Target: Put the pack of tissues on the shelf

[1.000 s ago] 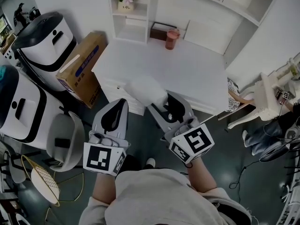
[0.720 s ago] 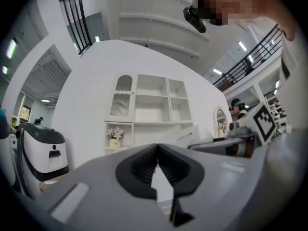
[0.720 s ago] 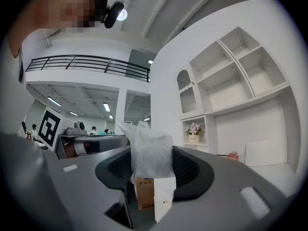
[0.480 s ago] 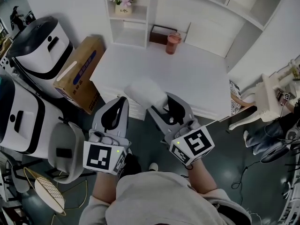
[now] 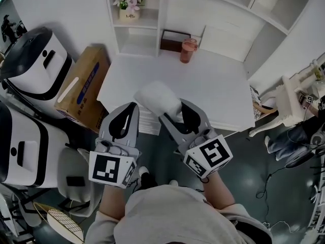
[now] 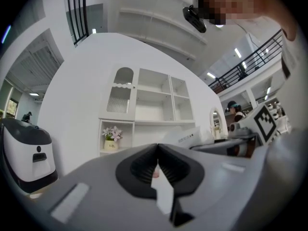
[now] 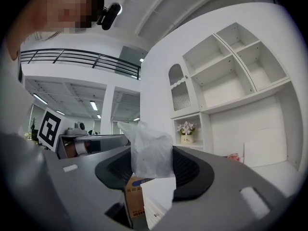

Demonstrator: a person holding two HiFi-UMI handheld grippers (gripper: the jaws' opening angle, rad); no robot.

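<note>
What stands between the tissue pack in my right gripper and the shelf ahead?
Nothing visible blocks it. The pack of tissues, held by the right gripper, faces bare table up to the shelf. The pink cup and dark box stand right of the cubbies; the flower pot occupies the upper one.

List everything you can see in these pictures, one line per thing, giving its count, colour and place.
pack of tissues: one, white, in the right gripper's jaws over the desk's near edge
desk: one, white, straight ahead
shelf unit: one, white, behind the desk
flower pot: one, pink flowers, left shelf cubby
cup: one, pink, back of the desk
box: one, dark brown, left of the cup
cardboard box: one, brown, floor left of the desk
machines: two, white with black trim, far left
left gripper: one, grey, shut, empty
right gripper: one, grey, shut on the pack
</note>
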